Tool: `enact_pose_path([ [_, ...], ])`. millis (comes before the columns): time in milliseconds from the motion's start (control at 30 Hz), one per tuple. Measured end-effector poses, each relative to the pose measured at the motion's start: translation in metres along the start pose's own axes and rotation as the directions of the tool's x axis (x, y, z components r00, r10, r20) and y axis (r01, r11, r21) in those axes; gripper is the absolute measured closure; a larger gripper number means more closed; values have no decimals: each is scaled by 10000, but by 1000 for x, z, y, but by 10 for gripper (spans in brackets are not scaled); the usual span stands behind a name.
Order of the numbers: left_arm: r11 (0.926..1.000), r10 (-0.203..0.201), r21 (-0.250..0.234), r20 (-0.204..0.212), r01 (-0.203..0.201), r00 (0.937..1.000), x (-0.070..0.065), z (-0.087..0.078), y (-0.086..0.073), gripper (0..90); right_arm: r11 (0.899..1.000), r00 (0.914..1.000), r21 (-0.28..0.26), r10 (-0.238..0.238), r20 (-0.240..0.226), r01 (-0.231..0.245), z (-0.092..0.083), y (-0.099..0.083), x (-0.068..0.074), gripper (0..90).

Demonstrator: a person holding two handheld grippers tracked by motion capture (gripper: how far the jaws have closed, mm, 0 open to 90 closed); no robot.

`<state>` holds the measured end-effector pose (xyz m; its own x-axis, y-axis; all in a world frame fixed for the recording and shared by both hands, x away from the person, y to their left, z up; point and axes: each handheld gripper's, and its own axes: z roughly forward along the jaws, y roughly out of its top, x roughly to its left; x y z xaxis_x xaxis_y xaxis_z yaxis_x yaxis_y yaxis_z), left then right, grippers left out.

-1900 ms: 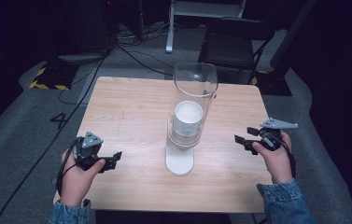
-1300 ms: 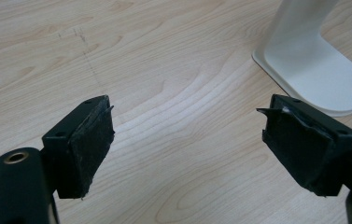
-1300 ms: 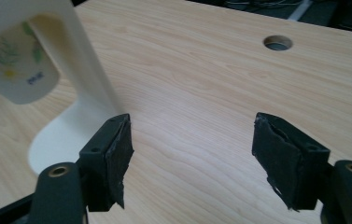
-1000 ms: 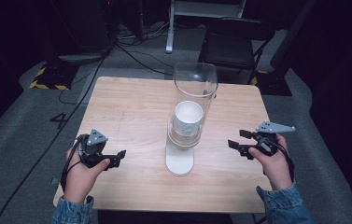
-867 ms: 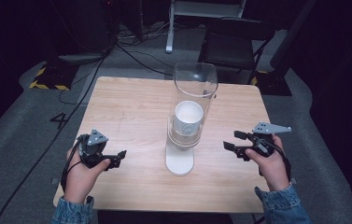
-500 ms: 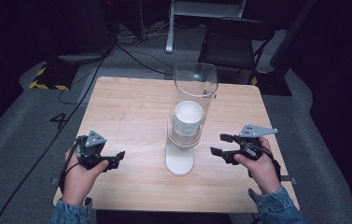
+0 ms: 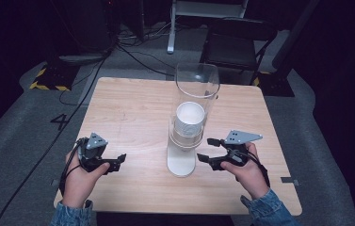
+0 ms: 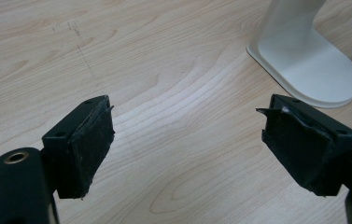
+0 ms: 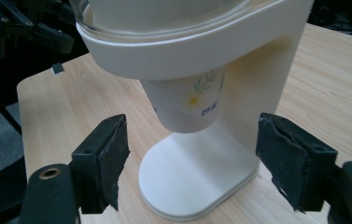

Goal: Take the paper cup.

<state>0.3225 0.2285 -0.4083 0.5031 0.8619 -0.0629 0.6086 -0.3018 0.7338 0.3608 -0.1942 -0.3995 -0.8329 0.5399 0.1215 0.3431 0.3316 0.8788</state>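
A white cup dispenser stand (image 7: 181,162) carries a clear tube (image 7: 197,89) holding a stack of white paper cups (image 7: 189,118). The lowest cup (image 9: 190,103), printed with a flower, hangs out below the white ring (image 9: 187,56) over the oval base (image 9: 192,182). My right gripper (image 7: 209,151) is open just right of the stand, its jaws aimed at that cup with nothing between them (image 9: 190,158). My left gripper (image 7: 118,161) is open near the table's front left, its jaws pointing toward the stand's base (image 8: 304,60) over bare wood (image 8: 187,149).
The wooden table (image 7: 133,108) ends a short way behind both hands. A dark chair (image 7: 236,44) and floor cables (image 7: 133,52) lie beyond the far edge. Bare wood spreads left of the stand and behind it.
My right gripper has moved left toward the dispenser, from near the right edge to just beside the stand. The left gripper has hardly shifted.
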Motion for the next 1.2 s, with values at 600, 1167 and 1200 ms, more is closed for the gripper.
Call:
enact_pose_path([
  [600, 10000, -45, 66, 35, 45, 10000, 0, 2, -2, 165, 9972, 9976, -646, -329, 613, 368, 50, -10, 10, 255],
  [1167, 9998, -86, 172, 126, 84, 9999, 3, 4, -4, 165, 9882, 9854, -1133, -860, 1471, 1031, 70, -16, 16, 338],
  [1200, 9998, -108, 170, 117, 106, 9999, 3, 3, -4, 165, 9879, 9855, -1161, -851, 1465, 1025, 70, -16, 16, 340],
])
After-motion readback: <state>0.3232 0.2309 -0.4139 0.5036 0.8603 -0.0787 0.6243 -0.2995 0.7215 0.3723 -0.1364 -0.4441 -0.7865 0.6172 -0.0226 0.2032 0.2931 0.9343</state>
